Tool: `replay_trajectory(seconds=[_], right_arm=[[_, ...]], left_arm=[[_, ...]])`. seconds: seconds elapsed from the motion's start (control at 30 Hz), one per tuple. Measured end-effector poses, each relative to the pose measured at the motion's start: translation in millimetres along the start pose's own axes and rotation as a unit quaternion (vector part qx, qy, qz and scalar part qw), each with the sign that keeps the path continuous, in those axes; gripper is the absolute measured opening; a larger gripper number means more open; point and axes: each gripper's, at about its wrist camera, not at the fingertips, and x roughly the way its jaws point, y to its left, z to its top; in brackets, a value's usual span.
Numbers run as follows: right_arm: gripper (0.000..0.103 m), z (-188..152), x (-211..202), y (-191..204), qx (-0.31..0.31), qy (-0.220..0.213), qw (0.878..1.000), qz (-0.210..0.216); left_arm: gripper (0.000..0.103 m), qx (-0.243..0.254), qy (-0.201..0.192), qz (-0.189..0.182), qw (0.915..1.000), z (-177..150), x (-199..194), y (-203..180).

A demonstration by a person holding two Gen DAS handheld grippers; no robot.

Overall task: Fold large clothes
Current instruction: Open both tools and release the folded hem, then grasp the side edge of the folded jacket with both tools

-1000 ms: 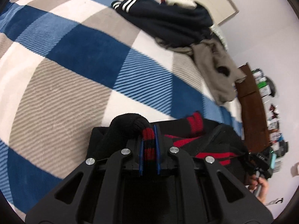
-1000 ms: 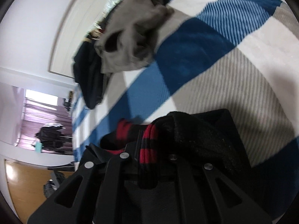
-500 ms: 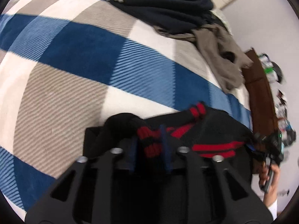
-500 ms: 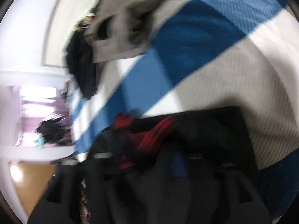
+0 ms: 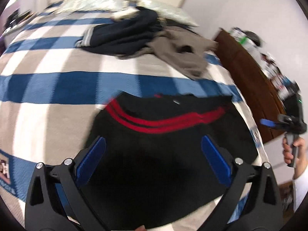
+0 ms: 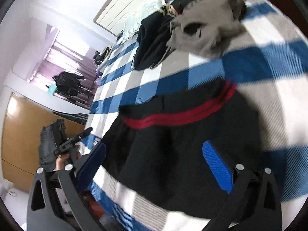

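Note:
A black garment with red stripes (image 5: pixel 163 134) lies folded flat on the checked blanket (image 5: pixel 48 82); the right wrist view shows it too (image 6: pixel 182 134). My left gripper (image 5: pixel 153 139) hovers above the garment's near half. Its jaws are opening wide and nothing is between the blue pads (image 5: pixel 92 159). My right gripper (image 6: pixel 154 145) hangs over the same garment from the other side. Its jaws are also opening, and its pads (image 6: pixel 217 167) are clear of the cloth. A hand (image 5: pixel 292 152) holds the right gripper's handle at the bed's right edge.
A dark navy garment with white-striped cuffs (image 5: pixel 123 36) and a grey-beige garment (image 5: pixel 184 57) lie heaped at the far end of the bed, below the pillows (image 5: pixel 96 0). A brown wooden cabinet (image 5: pixel 250 77) stands along the right side. A wooden door (image 6: pixel 23 134) is at the left.
Both grippers were shut on the red-striped cuffs. They have let go, opened wide and risen away from the bed. The black garment now lies spread and folded below them.

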Motion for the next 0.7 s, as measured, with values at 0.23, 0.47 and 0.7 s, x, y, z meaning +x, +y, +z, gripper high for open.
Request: replay_trajectory(seconds=[0.23, 0.47, 0.7], right_arm=[[0.098, -90, 31, -34, 0.013, -0.029, 0.999, -0.008], [0.066, -106, 39, -92, 0.041, -0.041, 0.997, -0.050], [0.053, -103, 32, -108, 0.062, -0.054, 0.995, -0.051]], left_arm=[[0.097, 0.019, 0.052, 0.008, 0.9984, -64, 60, -6], [0.097, 0.021, 0.057, 0.028, 0.9978, -93, 82, 18], [0.097, -0.028, 0.059, 0.017, 0.9977, -89, 80, 35]])
